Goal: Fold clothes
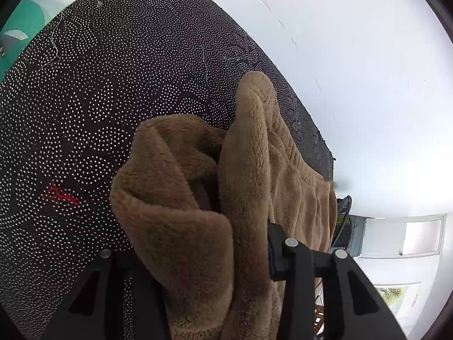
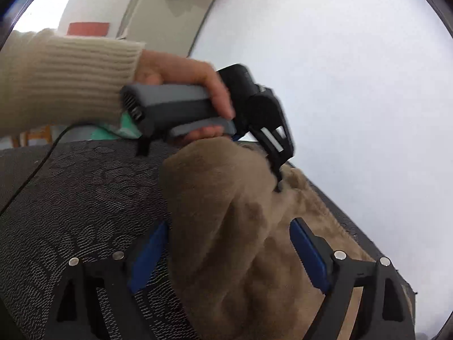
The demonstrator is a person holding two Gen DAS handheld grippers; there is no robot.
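The brown fleece garment (image 1: 246, 175) lies bunched on the dark dotted cloth (image 1: 85, 113) covering the desk. The left gripper (image 1: 198, 255) is clamped on a thick fold of it. The right gripper (image 2: 229, 257) stands wide open, the fleece between its blue pads (image 2: 307, 252).

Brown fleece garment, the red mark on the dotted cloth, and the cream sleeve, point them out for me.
Brown fleece garment (image 1: 175, 198): left wrist view, on its bunched front fold.
Red mark (image 1: 61, 194): left wrist view, its middle, on the dotted cloth.
Cream sleeve (image 2: 65, 76): right wrist view, on the ribbed cuff.
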